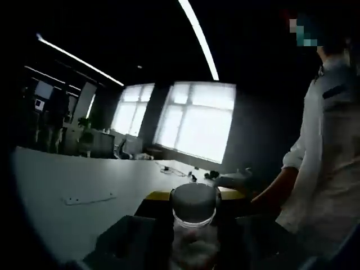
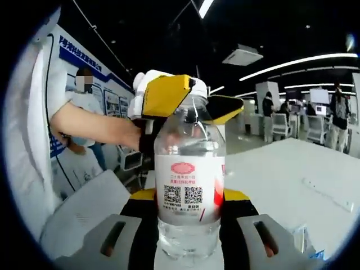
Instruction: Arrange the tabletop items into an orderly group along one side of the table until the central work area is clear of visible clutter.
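A clear water bottle [image 2: 189, 185] with a white label and QR codes stands upright between the yellow-tipped jaws of my right gripper [image 2: 188, 198], which is shut on its body. My left gripper [image 2: 194, 104] comes in from above on a gloved hand, its yellow jaws closed around the bottle's top. In the left gripper view the grey cap [image 1: 194, 201] and clear neck sit between the jaws of the left gripper [image 1: 194, 197], with yellow tips on both sides of the cap.
The white table [image 1: 67, 174] stretches away with a thin cable [image 1: 90, 198] lying on it and small items [image 1: 174, 170] near its far end. A person in a white shirt [image 1: 329, 163] stands close beside the table. Chairs and people [image 2: 337, 118] are further back.
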Tool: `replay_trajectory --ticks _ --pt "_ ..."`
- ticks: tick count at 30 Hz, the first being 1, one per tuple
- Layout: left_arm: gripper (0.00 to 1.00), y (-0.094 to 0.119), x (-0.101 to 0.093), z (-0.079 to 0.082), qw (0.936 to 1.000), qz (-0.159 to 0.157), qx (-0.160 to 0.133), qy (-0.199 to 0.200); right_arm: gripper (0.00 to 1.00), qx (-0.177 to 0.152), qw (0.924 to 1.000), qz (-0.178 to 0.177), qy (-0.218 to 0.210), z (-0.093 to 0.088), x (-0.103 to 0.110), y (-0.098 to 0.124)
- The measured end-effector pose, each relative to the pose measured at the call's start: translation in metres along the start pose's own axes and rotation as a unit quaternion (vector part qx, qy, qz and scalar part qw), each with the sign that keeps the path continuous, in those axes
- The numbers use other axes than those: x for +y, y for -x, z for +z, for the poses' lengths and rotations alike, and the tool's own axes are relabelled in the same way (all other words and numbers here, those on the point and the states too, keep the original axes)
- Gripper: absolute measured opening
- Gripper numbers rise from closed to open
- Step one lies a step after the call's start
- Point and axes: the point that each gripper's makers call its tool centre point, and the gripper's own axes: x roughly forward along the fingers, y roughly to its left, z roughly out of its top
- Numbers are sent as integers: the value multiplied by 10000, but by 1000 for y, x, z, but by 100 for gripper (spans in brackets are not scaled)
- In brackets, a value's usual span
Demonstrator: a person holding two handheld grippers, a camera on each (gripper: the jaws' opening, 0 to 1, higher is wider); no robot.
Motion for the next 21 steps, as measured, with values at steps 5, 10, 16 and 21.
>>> replay_trajectory --ticks 5,10,16,21 --pt "21 -3 3 -2 9999 78 143 6 38 -50 9999 -78 -98 0 -3 0" --pt "20 -6 6 -8 9993 149 291 -155 40 68 9998 -201 31 -6 -9 -3" --pt "19 -10 11 -16 9981 273 397 -377 40 234 9989 -354 191 -17 -20 -7" --pt "20 -9 24 -18 9975 366 456 -403 40 345 9983 -413 230 -21 -30 -12"
